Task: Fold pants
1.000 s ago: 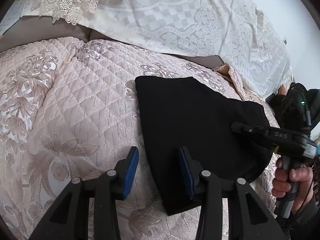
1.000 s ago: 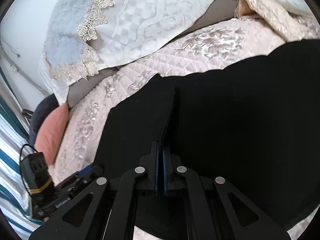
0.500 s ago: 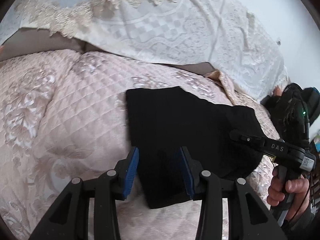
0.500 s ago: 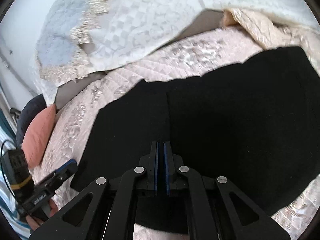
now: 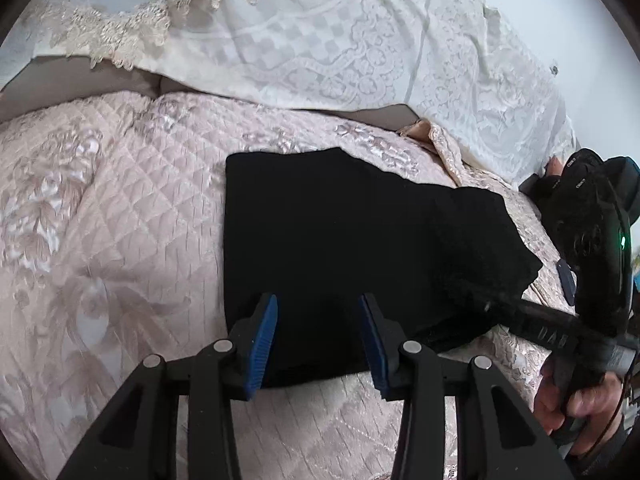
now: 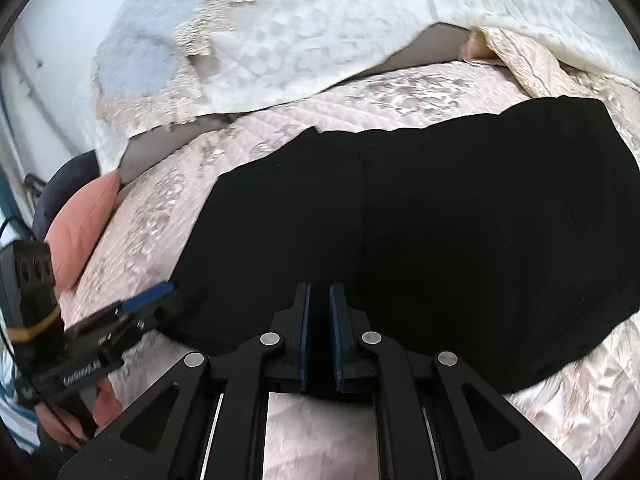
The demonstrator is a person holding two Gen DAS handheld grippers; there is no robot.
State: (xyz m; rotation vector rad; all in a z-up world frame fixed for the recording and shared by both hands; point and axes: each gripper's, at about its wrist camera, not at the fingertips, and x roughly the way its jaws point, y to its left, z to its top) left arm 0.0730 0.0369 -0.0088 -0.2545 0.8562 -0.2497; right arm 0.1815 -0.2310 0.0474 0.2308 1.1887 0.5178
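The black pants (image 5: 340, 240) lie folded flat on the pink quilted bedspread (image 5: 120, 240); they also fill the middle of the right wrist view (image 6: 460, 220). My left gripper (image 5: 316, 336) is open over the pants' near edge, with nothing between its blue pads. My right gripper (image 6: 319, 336) has its pads a small gap apart above the pants' near edge, with nothing clearly gripped. The right gripper shows in the left wrist view (image 5: 532, 316), the left one in the right wrist view (image 6: 120, 320).
A white lace cover (image 5: 340, 40) drapes over the pillows behind the pants. A salmon cushion (image 6: 84, 224) lies at the bed's left end. A folded quilt edge (image 6: 532, 64) rises at the back right.
The right gripper's pads were pressed together and now stand slightly apart. Both grippers have drawn back toward the pants' near edge. The pants now lie flatter.
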